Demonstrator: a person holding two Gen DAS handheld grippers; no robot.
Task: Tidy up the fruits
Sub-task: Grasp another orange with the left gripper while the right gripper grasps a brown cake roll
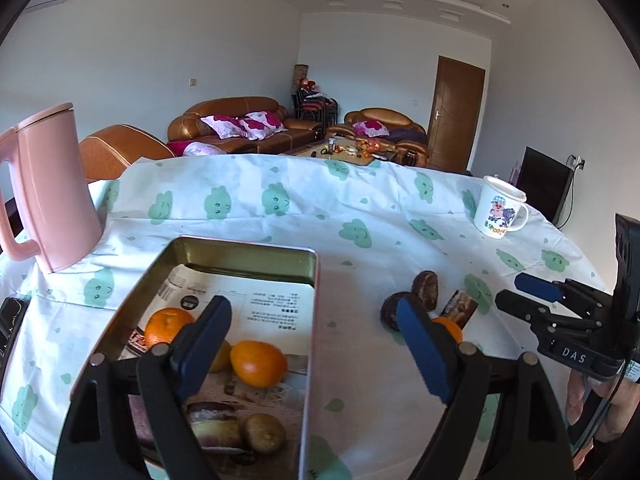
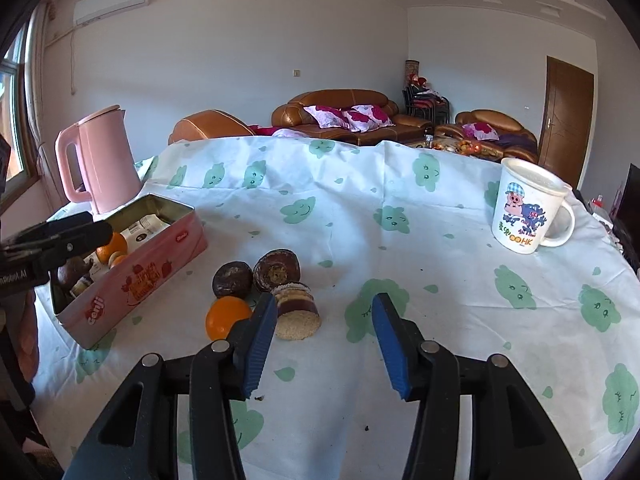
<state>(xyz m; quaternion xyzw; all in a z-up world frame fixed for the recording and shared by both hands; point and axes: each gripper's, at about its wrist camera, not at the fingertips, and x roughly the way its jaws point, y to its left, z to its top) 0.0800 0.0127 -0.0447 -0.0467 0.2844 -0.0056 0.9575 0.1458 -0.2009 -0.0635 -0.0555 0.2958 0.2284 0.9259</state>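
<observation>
A pink tin box (image 1: pixel 316 280) (image 2: pixel 160 256) lies open on the table. It holds two oranges (image 1: pixel 258 362), a brown kiwi (image 1: pixel 264 432) and a cut piece of purple fruit (image 1: pixel 212 420). On the cloth to its right lie an orange (image 2: pixel 226 316), two dark round fruits (image 2: pixel 232 278) (image 2: pixel 276 270) and a cut sugarcane piece (image 2: pixel 296 310). My left gripper (image 1: pixel 316 344) is open, hovering over the box's right wall. My right gripper (image 2: pixel 322 344) is open and empty, just right of the loose fruits; it also shows in the left wrist view (image 1: pixel 536 292).
A pink kettle (image 1: pixel 52 192) (image 2: pixel 100 160) stands behind the box at the left. A white cartoon mug (image 2: pixel 528 208) (image 1: pixel 500 210) stands at the far right. The table has a white cloth with green prints (image 2: pixel 400 240). Sofas stand beyond the table.
</observation>
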